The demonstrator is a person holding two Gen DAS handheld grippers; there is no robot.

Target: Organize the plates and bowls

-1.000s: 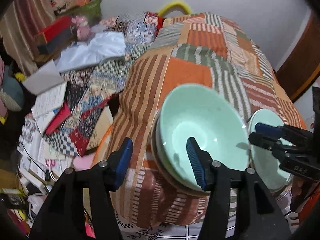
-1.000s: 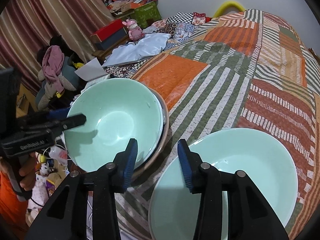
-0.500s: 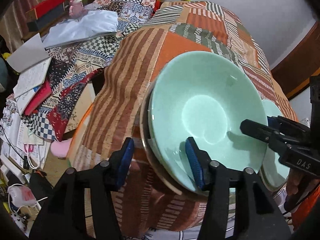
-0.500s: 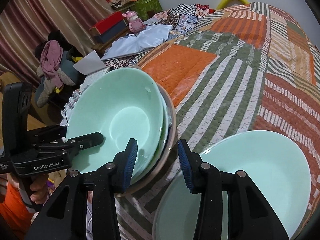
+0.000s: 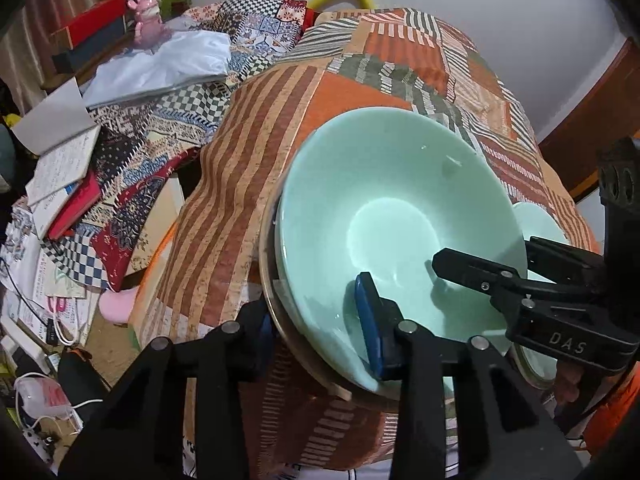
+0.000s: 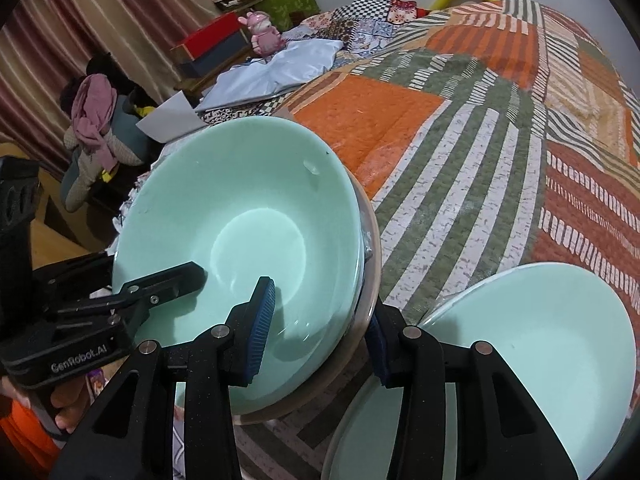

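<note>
Patchwork quilt [image 6: 460,128] bears a stack of mint bowls [image 5: 384,208] near its edge, a second mint bowl [image 6: 540,344] just beside. Left gripper [image 5: 316,320] jaws closing astride the stack's near rim. Right gripper [image 6: 320,328] pinches the same rim, one pad inside, one beneath.

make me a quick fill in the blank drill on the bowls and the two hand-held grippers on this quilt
1. The stacked bowls are pale ____ in colour.
2. The left hand-held gripper is closing with the stack's near ____ between its fingers.
3. The right hand-held gripper straddles the edge of the ____ stack of bowls.
4. The separate bowl sits on a patchwork ____.

Missing words: green; rim; same; quilt
</note>
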